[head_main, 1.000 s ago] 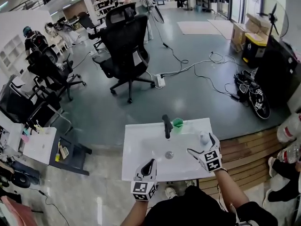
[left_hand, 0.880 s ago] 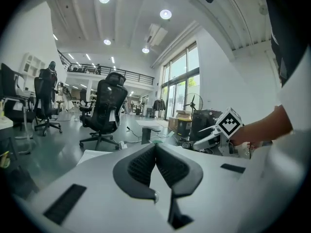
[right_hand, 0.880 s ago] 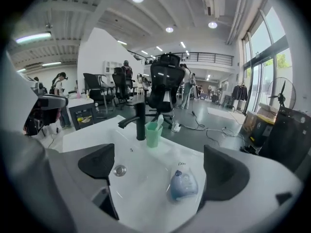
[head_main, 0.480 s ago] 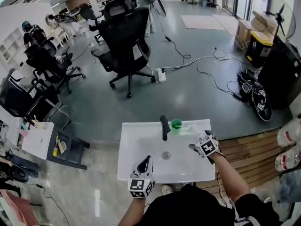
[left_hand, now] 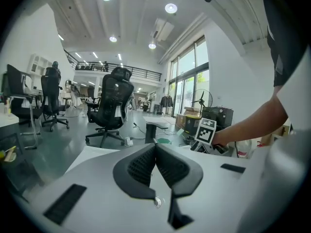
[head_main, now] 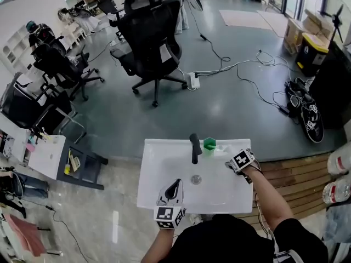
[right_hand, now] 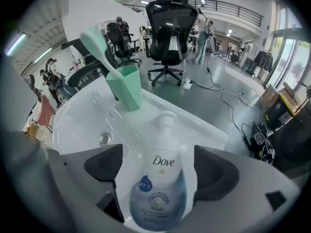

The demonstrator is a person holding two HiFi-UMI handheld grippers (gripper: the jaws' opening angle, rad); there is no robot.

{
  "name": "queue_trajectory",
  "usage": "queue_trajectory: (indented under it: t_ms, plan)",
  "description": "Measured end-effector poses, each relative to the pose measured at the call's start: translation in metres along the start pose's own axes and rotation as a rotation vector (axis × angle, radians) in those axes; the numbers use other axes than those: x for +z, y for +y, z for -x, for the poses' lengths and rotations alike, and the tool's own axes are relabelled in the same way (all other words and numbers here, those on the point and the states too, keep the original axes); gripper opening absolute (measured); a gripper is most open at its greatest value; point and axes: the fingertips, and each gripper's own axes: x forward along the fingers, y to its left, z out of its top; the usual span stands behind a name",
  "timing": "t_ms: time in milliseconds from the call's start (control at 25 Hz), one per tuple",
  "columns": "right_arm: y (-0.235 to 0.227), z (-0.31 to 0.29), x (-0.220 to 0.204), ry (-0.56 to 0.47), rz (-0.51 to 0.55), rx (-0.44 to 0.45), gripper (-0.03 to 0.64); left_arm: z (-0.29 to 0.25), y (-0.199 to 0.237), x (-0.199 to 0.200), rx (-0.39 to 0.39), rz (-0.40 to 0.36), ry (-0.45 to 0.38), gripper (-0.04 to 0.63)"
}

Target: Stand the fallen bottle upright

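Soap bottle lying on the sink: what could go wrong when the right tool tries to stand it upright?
1. The right tool has just been closing its jaws, with the bottle between them but not yet gripped. The bottle's round, smooth body could slip out or roll down into the sink.
2. The pump head points toward the green cup, which holds a toothbrush. Swinging the bottle upright might knock the cup over.

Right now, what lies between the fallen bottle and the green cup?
Just bare white sink between bottle and green cup, shown in the right gripper view.
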Motion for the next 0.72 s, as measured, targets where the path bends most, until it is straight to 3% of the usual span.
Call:
queue_trajectory:
  t_ms: [200, 440, 720]
  plan:
    - [-0.023, -0.006, -0.013, 0.124, 0.02, -0.041, 0.43, -0.004, 0.003, -0.002, 0.023, 0.035, -0.003, 0.017]
    - [-0.021, -0.018, -0.015, 0.192, 0.02, -0.023, 0.303, -0.013, 0.003, -0.001, 0.014, 0.034, -0.006, 0.017]
    - [-0.021, -0.02, -0.017, 0.233, 0.041, -0.011, 0.295, -0.018, 0.003, 0.004, 0.002, 0.031, -0.01, 0.017]
